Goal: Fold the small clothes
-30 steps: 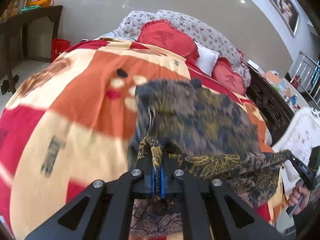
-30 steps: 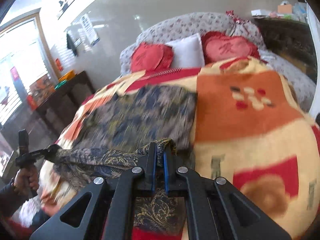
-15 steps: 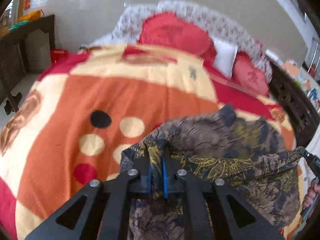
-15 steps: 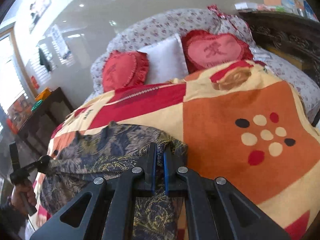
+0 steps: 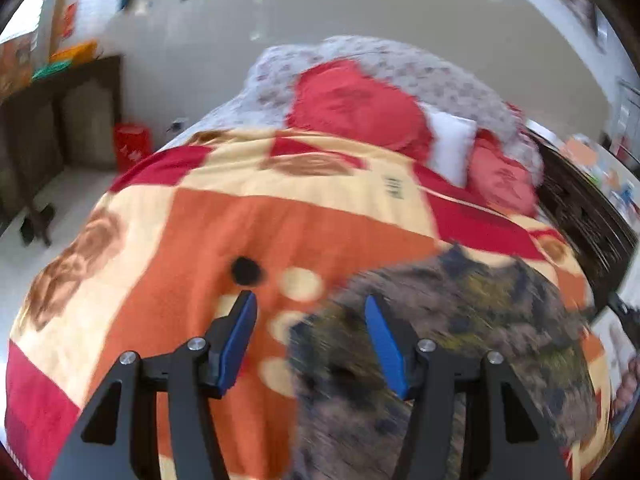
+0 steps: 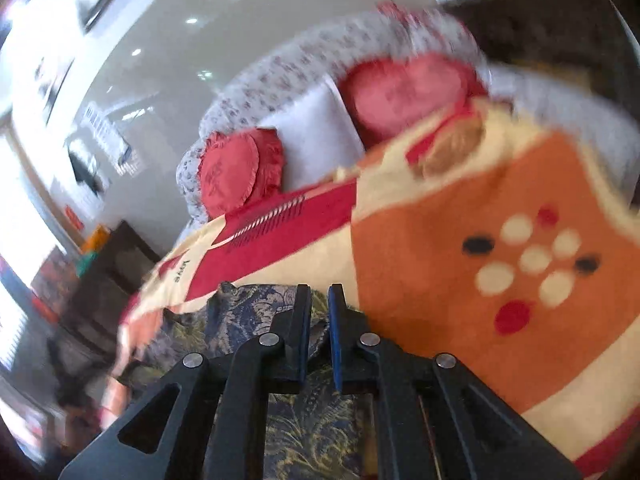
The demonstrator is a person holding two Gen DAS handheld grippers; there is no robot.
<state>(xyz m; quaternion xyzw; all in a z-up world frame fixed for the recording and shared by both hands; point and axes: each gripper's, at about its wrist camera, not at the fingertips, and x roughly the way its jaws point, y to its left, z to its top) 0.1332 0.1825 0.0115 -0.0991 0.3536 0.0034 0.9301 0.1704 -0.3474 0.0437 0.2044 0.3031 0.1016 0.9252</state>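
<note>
two wrist-camera views over a bed covered by an orange, cream and red patterned blanket (image 5: 304, 220). a dark garment (image 5: 460, 332) with a gold and blue leafy print lies on the blanket, blurred in the left view, spreading to the right of and below the left gripper (image 5: 308, 312). that gripper's jaws stand apart and are opening, their blue pads (image 5: 236, 336) clear of the cloth; the left pad is over bare orange blanket and the right pad is over the garment's edge, with nothing gripped. in the right view the right gripper (image 6: 319, 300) has its jaws drawn narrow, with a fold of the same garment (image 6: 248, 308) bunched at and under them; it looks pinched. at the head of the bed lie red heart-shaped cushions (image 6: 240, 170) and a white pillow (image 6: 316, 136) against a floral headboard (image 5: 420, 64).
</note>
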